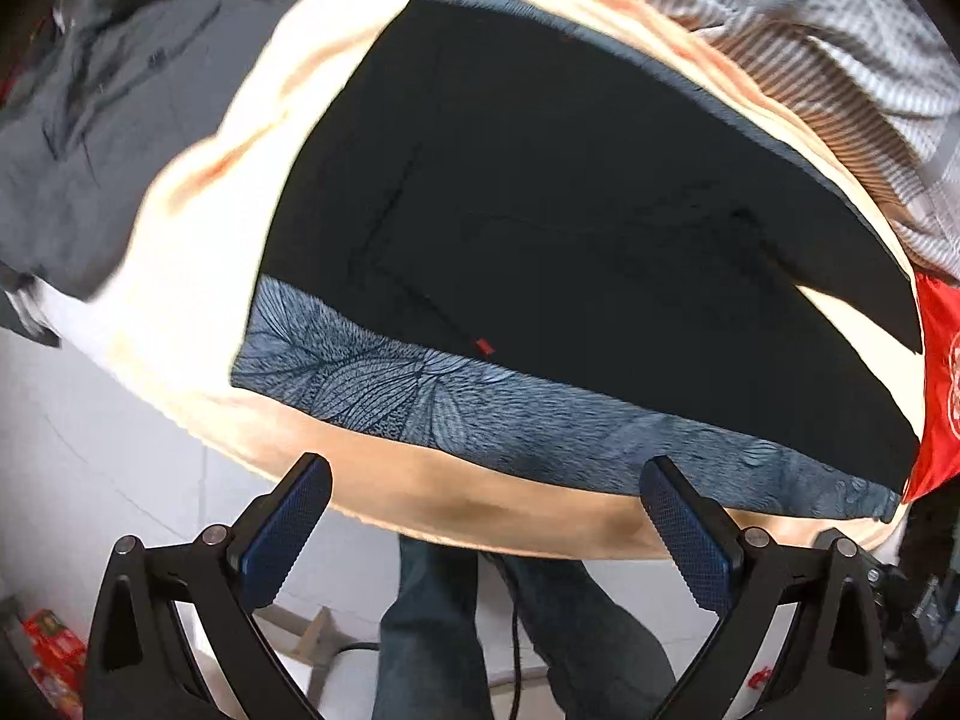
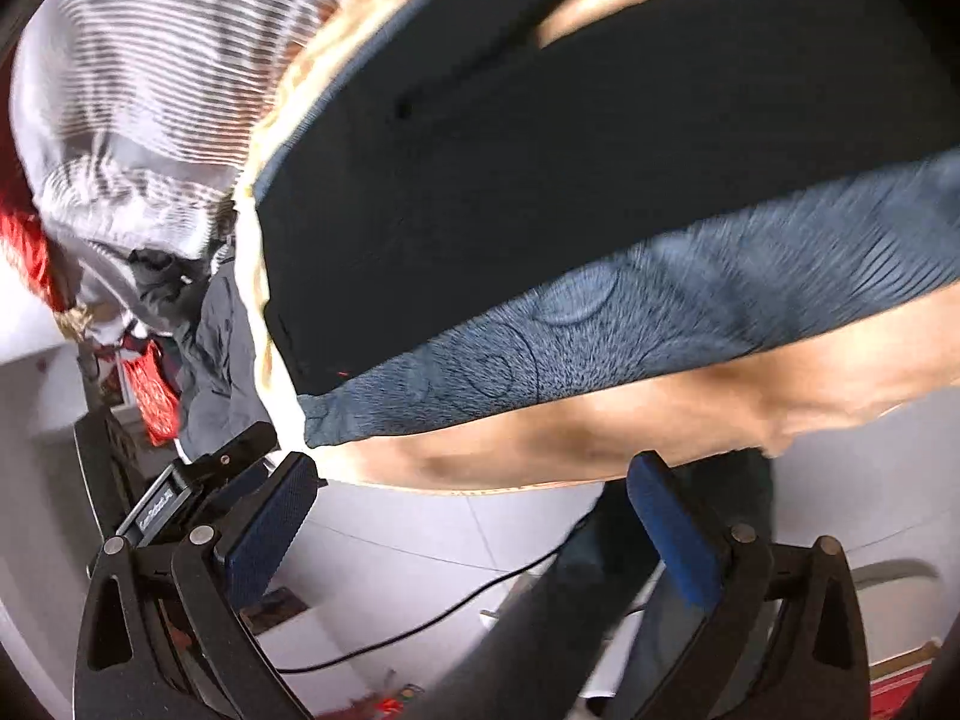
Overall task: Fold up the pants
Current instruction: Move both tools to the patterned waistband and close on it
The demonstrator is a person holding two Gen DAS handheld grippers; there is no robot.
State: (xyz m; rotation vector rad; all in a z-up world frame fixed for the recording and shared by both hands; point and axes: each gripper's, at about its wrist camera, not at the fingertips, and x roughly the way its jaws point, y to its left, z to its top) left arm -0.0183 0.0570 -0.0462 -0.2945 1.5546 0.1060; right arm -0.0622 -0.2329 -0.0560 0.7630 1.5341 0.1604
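Observation:
Black pants (image 1: 540,210) lie flat on a blue leaf-patterned cloth (image 1: 420,396) spread over a peach-covered table (image 1: 480,510). A gap between the two legs shows at the right (image 1: 852,324). My left gripper (image 1: 486,492) hangs open just off the table's near edge, with nothing between its blue pads (image 1: 282,528). In the right wrist view the same pants (image 2: 540,180) fill the upper frame over the blue cloth (image 2: 660,330). My right gripper (image 2: 474,492) is open too, below the table edge, holding nothing.
A grey garment (image 1: 90,138) and a striped garment (image 1: 810,30) lie at the table's far side, with a red cloth (image 1: 942,384) at the right. A person's jeans-clad legs (image 1: 450,630) stand on the white floor below, beside a black cable (image 2: 420,630).

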